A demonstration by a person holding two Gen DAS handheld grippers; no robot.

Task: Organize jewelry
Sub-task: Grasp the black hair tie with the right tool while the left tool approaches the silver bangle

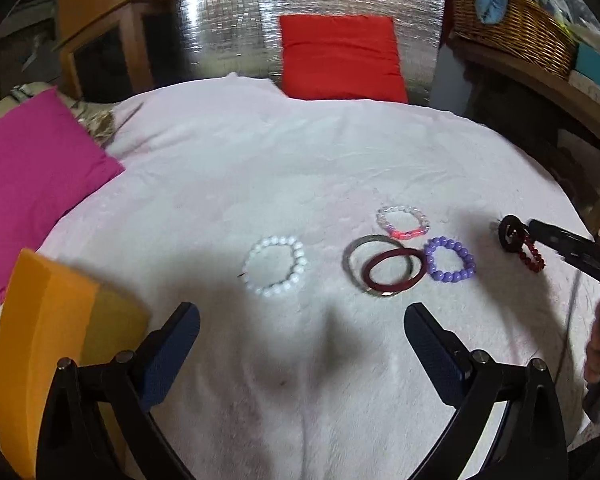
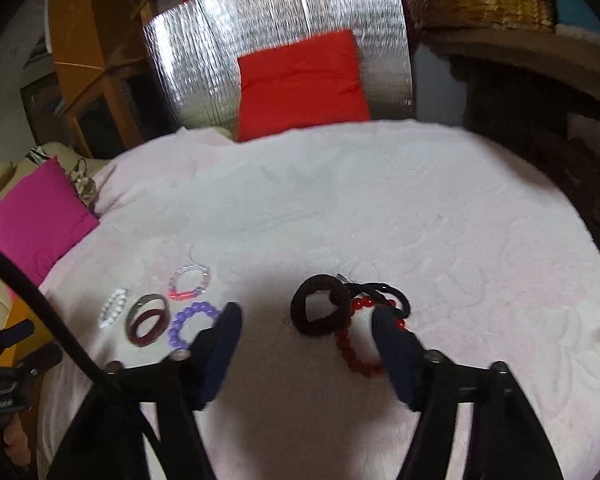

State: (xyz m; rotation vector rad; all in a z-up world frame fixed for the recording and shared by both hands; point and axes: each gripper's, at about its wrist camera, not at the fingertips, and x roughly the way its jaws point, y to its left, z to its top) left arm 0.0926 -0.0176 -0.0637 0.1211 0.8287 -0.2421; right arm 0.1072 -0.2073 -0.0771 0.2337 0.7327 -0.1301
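Note:
Several bracelets lie on a pale pink cloth. In the left wrist view: a white bead bracelet, a silver bangle overlapping a maroon bangle, a purple bead bracelet, a clear-and-pink bead bracelet, and a red bead bracelet beside a black hair tie. My left gripper is open above the cloth, short of the white bracelet. My right gripper is open, its fingertips either side of the black hair tie and red bead bracelet.
A magenta cushion lies at the left, a red cushion at the back against a silver foil panel. An orange foam block stands near my left gripper. A wicker basket sits at the back right.

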